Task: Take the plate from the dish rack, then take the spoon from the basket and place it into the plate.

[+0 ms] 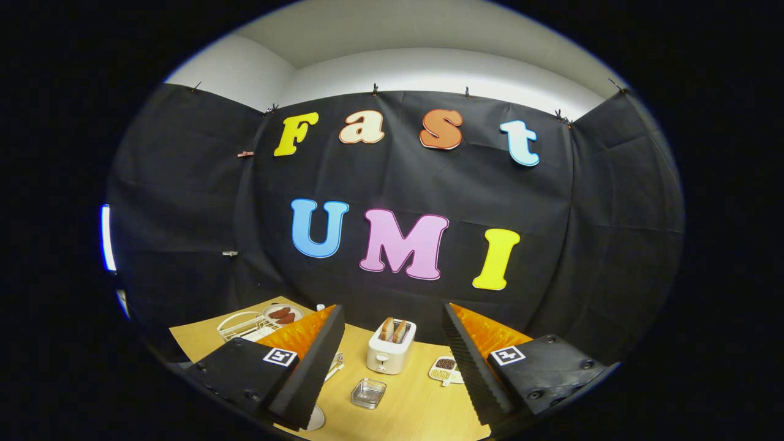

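Jaws: spread wide, nothing between them, held above the counter and aimed at the booth wall.
Counter: pale wooden top, carrying everything listed below.
Dish rack: white wire rack at the far left, beyond the left finger; whether a plate stands in it is too small to tell.
Plate by rack: small round plate bearing two brown pieces, just behind the rack.
White rim: curved pale edge under the left fingertip, perhaps a plate; mostly hidden.
Spoon and basket: neither can be picked out.
Toaster: white two-slot toaster with bread slices, ahead between the fingers.
Glass dish: small square clear dish, nearer than the toaster.
Divided tray: small white tray of grains, beside the right finger.
Progress: nothing gripped; plate and spoon positions unsettled, so stage cannot be judged.
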Demonstrator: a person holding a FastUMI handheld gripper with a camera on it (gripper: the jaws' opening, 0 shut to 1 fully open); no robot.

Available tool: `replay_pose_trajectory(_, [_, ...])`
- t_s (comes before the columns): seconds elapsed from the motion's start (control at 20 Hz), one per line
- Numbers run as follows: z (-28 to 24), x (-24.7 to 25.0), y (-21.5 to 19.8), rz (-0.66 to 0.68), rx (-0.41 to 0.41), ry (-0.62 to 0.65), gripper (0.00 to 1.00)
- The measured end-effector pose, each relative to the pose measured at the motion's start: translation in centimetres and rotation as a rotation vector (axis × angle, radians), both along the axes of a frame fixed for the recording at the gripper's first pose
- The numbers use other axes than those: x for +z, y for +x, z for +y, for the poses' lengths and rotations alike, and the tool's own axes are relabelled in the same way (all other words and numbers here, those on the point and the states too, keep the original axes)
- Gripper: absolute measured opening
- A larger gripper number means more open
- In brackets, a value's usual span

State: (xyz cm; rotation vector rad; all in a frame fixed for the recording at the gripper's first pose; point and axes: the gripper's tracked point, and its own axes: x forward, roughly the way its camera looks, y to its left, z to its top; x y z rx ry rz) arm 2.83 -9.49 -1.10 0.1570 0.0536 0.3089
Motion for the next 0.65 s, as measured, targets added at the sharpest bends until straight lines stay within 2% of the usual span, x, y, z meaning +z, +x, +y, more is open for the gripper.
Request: replay_pose_trajectory(0.65, [0.9, -1.3, 1.0, 0.015, 0.032, 0.01, 0.98])
